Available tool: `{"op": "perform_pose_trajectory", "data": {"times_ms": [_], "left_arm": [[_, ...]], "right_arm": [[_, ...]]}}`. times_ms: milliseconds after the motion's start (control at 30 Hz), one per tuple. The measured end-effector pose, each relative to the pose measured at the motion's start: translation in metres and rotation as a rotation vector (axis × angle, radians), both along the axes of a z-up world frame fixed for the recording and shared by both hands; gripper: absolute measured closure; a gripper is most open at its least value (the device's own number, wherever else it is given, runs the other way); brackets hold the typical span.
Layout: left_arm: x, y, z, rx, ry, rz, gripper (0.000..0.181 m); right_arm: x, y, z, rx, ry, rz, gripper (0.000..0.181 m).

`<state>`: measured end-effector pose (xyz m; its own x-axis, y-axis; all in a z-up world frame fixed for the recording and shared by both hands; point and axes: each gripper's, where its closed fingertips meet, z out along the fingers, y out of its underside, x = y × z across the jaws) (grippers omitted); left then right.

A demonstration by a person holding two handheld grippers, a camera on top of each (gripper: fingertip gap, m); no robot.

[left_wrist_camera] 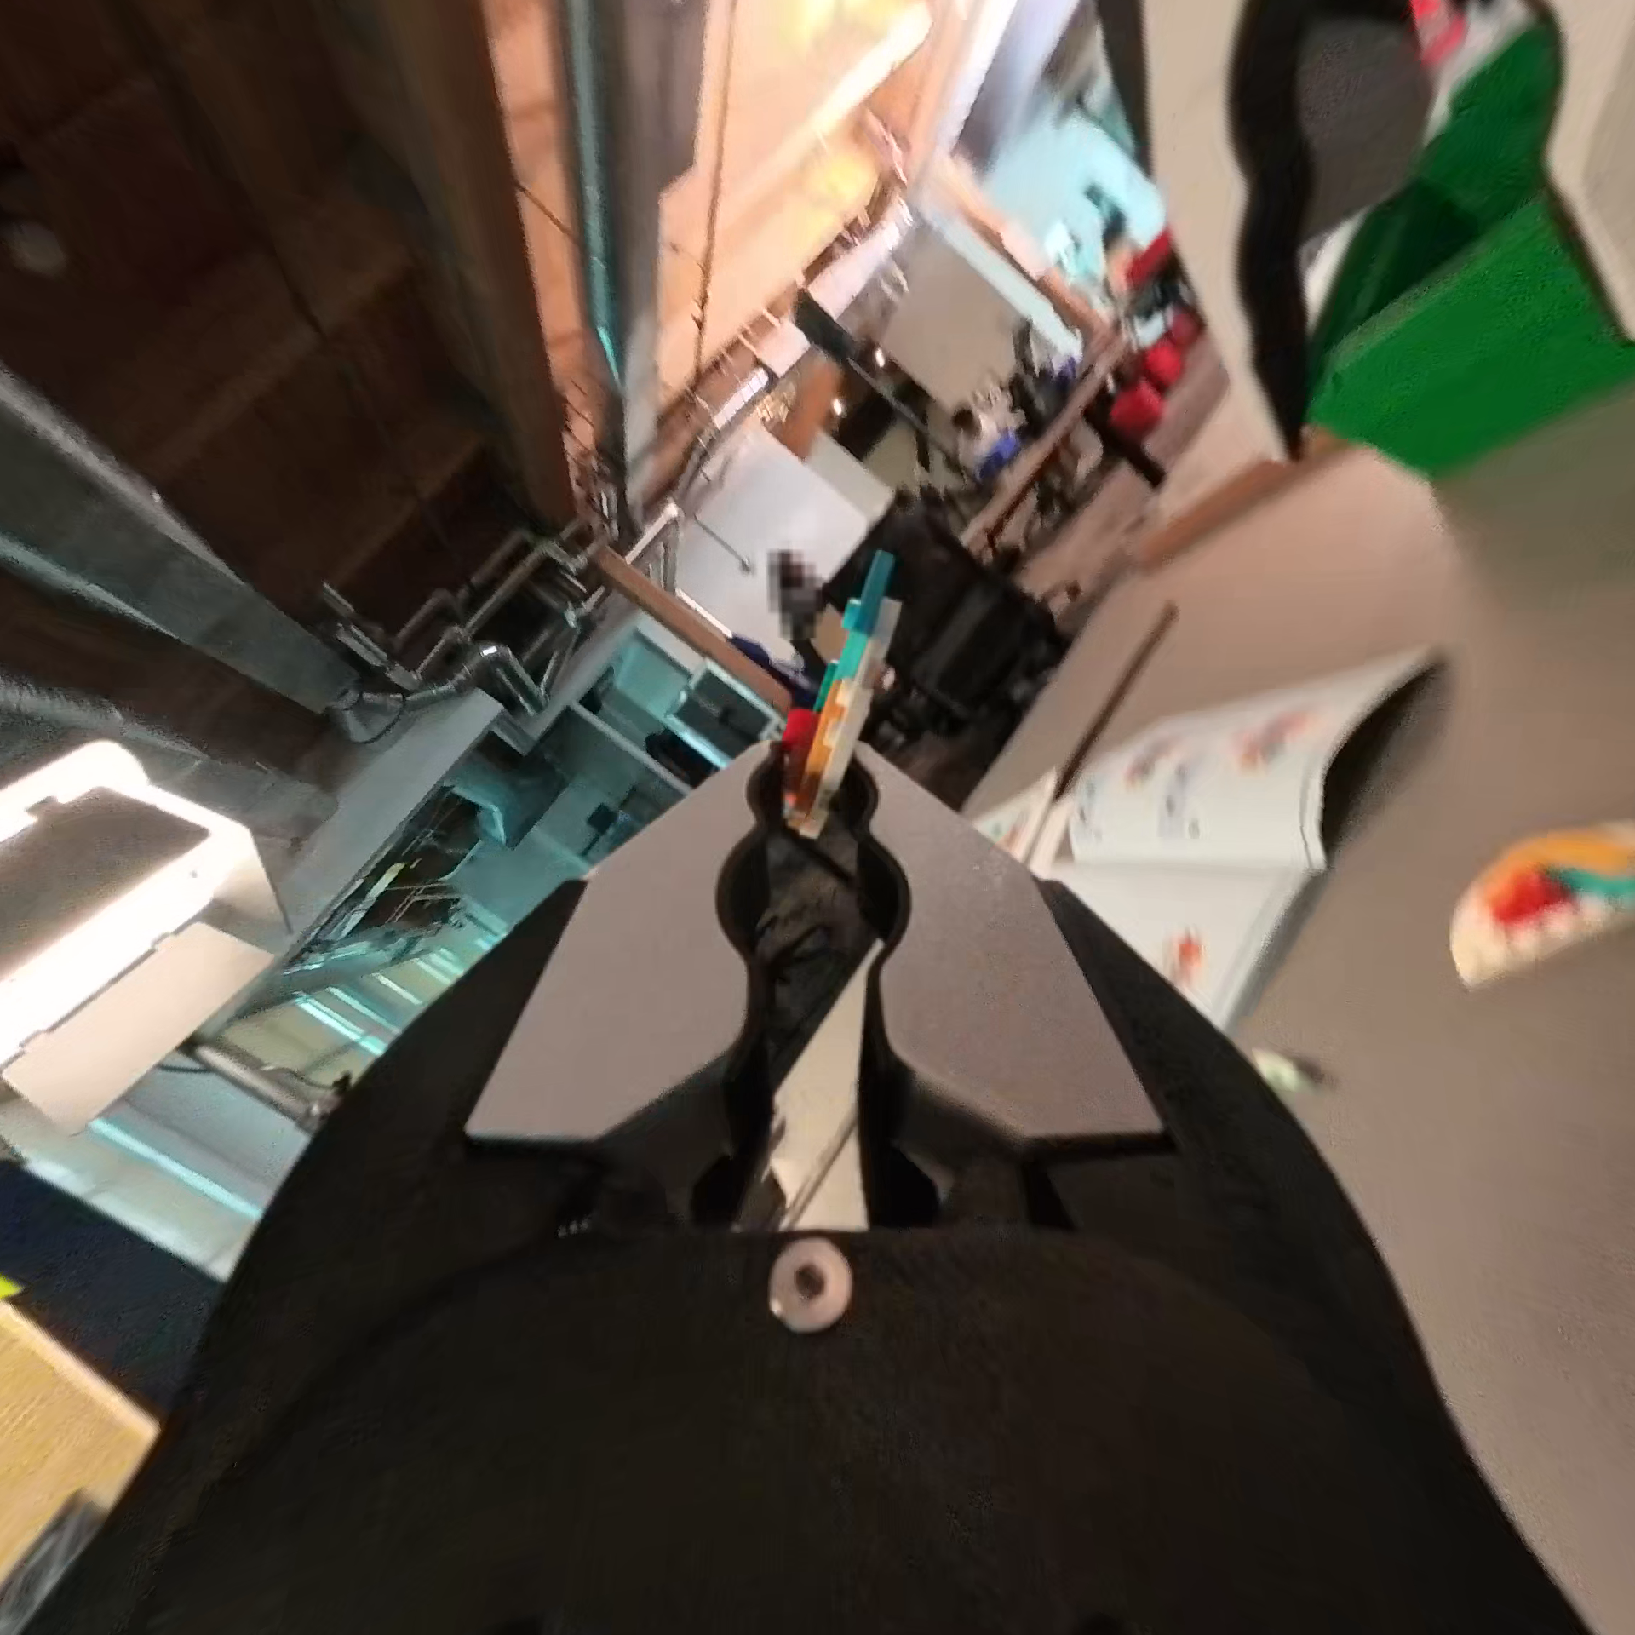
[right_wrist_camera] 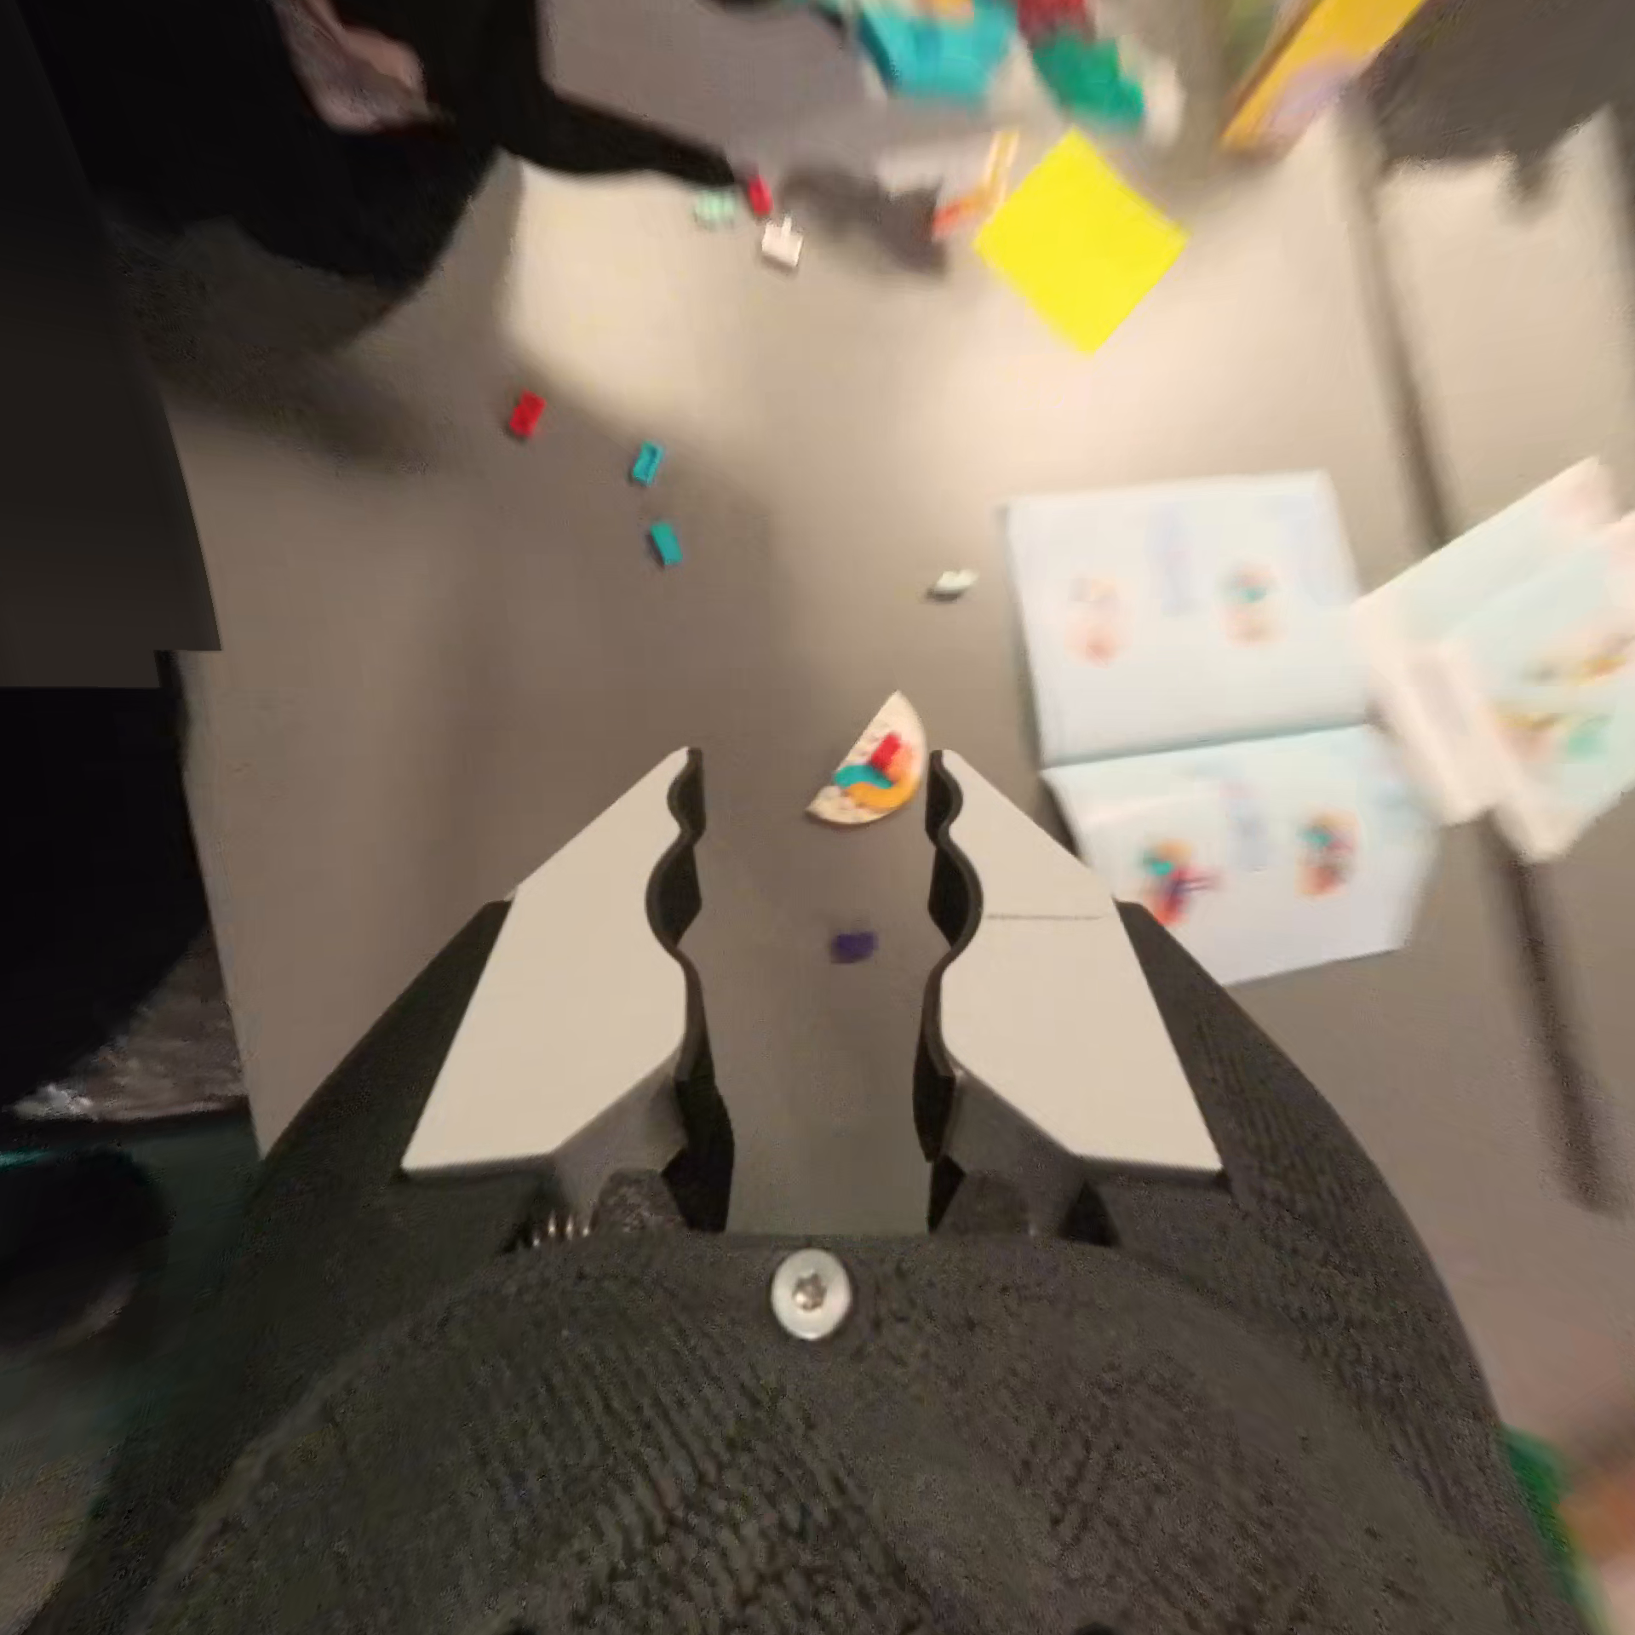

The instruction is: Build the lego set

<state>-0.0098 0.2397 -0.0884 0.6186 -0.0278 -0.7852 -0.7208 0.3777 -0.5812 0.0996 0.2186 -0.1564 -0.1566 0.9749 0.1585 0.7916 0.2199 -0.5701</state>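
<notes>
My left gripper [left_wrist_camera: 818, 779] is shut on a small lego assembly [left_wrist_camera: 840, 708] of teal, white, orange and red pieces, held edge-on in the air and tilted away from the table. A half-round lego plate [right_wrist_camera: 871, 768] with red, teal and orange pieces lies on the grey table; it also shows in the left wrist view [left_wrist_camera: 1548, 898]. My right gripper [right_wrist_camera: 814, 761] is open and empty above the table, with the half-round plate just beyond its fingertips. A small purple piece [right_wrist_camera: 851, 945] lies between its fingers' lines.
An open instruction booklet [right_wrist_camera: 1212, 725] lies to the right, also seen from the left [left_wrist_camera: 1194, 796]. Loose red [right_wrist_camera: 526, 414] and teal [right_wrist_camera: 648, 463] bricks lie farther off. A yellow square [right_wrist_camera: 1075, 239] and a blurred pile of parts [right_wrist_camera: 991, 53] sit at the far end. A green box [left_wrist_camera: 1486, 336]. Spacing between my two grippers at the tips: around 12 centimetres. The half-round lego plate [right_wrist_camera: 871, 768] is closer to my right gripper, around 15 centimetres from its tips; the left tips are 20 centimetres off. My left wrist view [left_wrist_camera: 1565, 896] looks at it from another angle.
</notes>
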Motion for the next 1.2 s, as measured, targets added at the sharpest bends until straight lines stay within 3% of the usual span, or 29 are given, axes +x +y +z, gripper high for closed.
{"op": "perform_pose_trajectory", "data": {"times_ms": [33,133,233,300,400,500,600,633,733,867,1100,1200], "left_arm": [[-0.002,-0.001,-0.016,-0.021,0.043,0.023,0.171],[-0.004,-0.005,-0.051,-0.067,0.118,0.07,0.17],[-0.002,-0.007,-0.077,-0.091,0.19,0.089,0.17],[0.001,-0.009,-0.085,-0.085,0.236,0.083,0.17],[0.004,-0.008,-0.085,-0.067,0.242,0.083,0.17],[0.005,-0.008,-0.088,-0.092,0.215,0.066,0.17],[0.005,-0.006,-0.096,-0.136,0.216,0.058,0.17],[0.004,-0.005,-0.1,-0.146,0.231,0.062,0.17],[0.005,-0.002,-0.111,-0.178,0.275,0.068,0.17],[0.006,-0.001,-0.121,-0.199,0.32,0.068,0.17],[0.01,-0.001,-0.131,-0.209,0.385,0.039,0.17],[0.015,-0.003,-0.138,-0.224,0.414,0.007,0.17]], "right_arm": [[0.001,0.004,-0.027,-0.055,0.002,-0.035,0.132],[0.002,0.017,-0.088,-0.157,0.003,-0.131,0.131],[0.0,0.03,-0.113,-0.183,0.034,-0.187,0.129],[-0.01,0.029,-0.106,-0.217,0.118,-0.198,0.127],[-0.037,0.005,-0.067,-0.3,0.335,-0.13,0.127],[-0.047,0.001,-0.043,-0.047,0.46,-0.046,0.127],[-0.031,0.02,-0.075,0.227,0.225,-0.031,0.126],[-0.025,0.023,-0.091,0.191,0.145,-0.042,0.123],[-0.021,0.017,-0.118,-0.152,0.09,-0.128,0.114],[-0.018,0.031,-0.124,-0.226,0.121,-0.188,0.108],[-0.01,0.003,-0.125,-0.377,0.039,-0.125,0.12],[-0.013,0.007,-0.121,-0.329,0.076,-0.116,0.12]]}}
